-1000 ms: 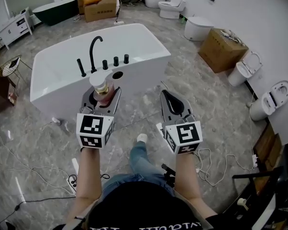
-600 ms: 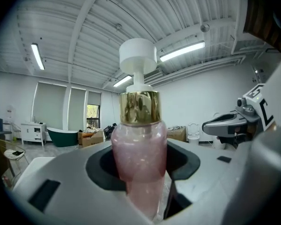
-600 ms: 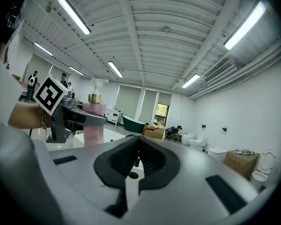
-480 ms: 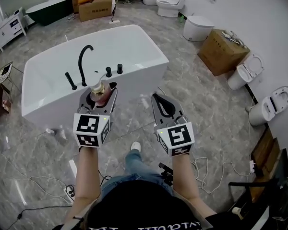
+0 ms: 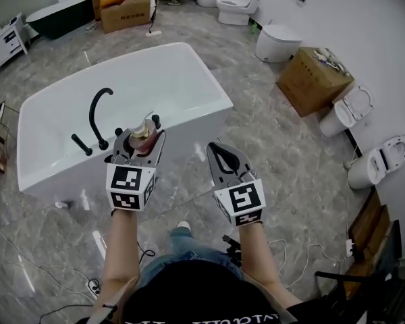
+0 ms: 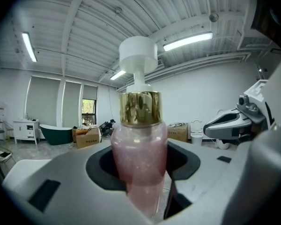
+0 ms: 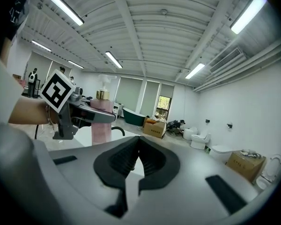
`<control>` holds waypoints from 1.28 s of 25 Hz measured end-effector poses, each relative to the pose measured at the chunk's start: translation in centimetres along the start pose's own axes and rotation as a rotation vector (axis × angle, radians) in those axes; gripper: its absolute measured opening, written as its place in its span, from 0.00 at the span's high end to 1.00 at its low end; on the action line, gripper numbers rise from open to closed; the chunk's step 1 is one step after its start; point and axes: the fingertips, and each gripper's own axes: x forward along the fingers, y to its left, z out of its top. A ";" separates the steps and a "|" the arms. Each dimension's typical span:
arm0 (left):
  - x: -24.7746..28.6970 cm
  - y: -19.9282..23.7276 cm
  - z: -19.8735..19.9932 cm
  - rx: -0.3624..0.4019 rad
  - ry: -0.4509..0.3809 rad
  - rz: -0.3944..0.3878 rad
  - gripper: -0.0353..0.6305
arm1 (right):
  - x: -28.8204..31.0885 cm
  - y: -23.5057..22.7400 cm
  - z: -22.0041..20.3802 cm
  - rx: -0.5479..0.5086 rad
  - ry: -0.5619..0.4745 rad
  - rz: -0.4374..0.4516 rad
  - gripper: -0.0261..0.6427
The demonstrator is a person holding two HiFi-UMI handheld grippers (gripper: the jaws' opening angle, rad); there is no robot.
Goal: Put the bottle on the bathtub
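My left gripper [image 5: 142, 139] grasps the bottle [image 6: 139, 158] upright between its fingers, bathtub [image 5: 197, 108] rim seemingly just beneath them, so I'd lower straight, seat the base flat, then release; right gripper [image 5: 223, 159] is clenched, empty.

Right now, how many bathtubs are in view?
2: a white bathtub close in front, and a dark green bathtub at the far wall. More may be hidden.

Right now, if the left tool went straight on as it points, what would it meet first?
Probably the bathtub rim beside the black faucet; height is unclear, so it might pass above.
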 end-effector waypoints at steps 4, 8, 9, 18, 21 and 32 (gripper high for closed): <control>4.8 1.2 -0.9 -0.011 0.016 0.001 0.62 | 3.5 -2.6 -0.7 -0.003 0.016 0.016 0.94; 8.5 1.8 -1.6 -0.013 0.031 -0.006 0.62 | 5.8 -4.4 -1.7 0.007 0.033 0.024 0.94; 9.3 1.9 -1.8 -0.011 0.037 -0.009 0.62 | 6.3 -4.8 -2.0 0.011 0.038 0.024 0.94; 14.4 3.3 -4.5 -0.026 0.086 -0.046 0.62 | 10.6 -6.4 -4.6 0.079 0.075 0.008 0.94; 16.2 4.3 -5.9 -0.023 0.110 -0.063 0.62 | 12.6 -6.9 -5.1 0.098 0.087 -0.002 0.94; 25.6 5.7 -10.3 -0.038 0.208 -0.163 0.62 | 18.8 -12.2 -8.2 0.145 0.167 -0.064 0.94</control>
